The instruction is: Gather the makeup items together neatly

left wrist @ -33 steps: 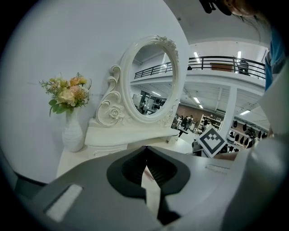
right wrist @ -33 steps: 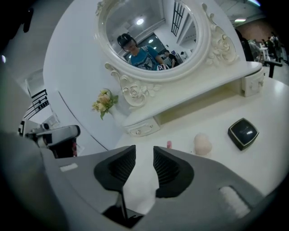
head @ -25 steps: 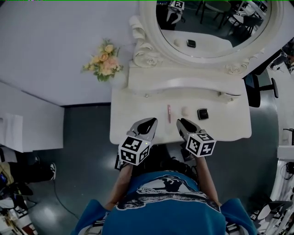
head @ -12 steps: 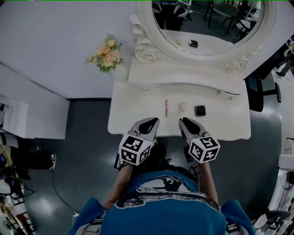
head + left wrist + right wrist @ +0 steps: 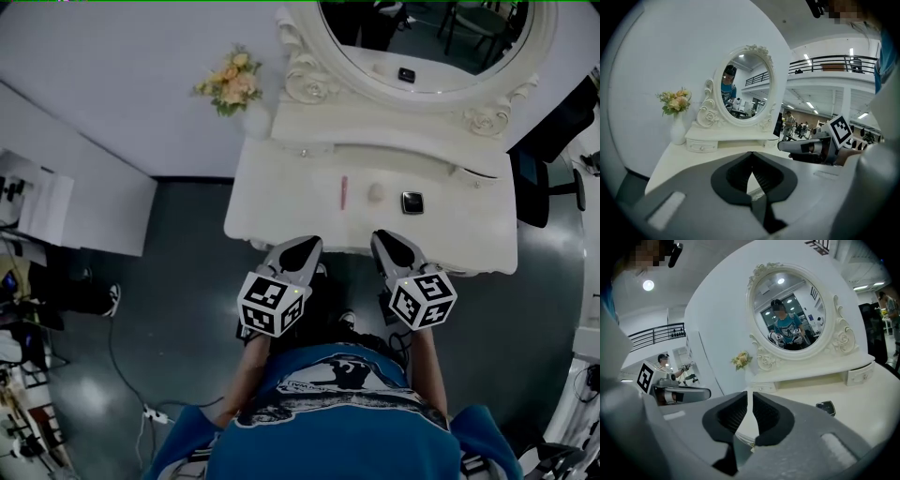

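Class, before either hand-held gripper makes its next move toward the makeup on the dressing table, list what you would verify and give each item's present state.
1. All three items in view on the table, namely pink stick, pale round piece and black compact: ok.
2. Items gathered neatly: not ok; they lie in a loose row, apart.
3. Left hand-held gripper empty: ok; jaws together, nothing between them.
4. Right hand-held gripper ready to grasp: not ok; its jaws have just been closing to a narrow slit, nothing between them.
5. Vase of flowers out of the way: ok; it stands at the back left corner.
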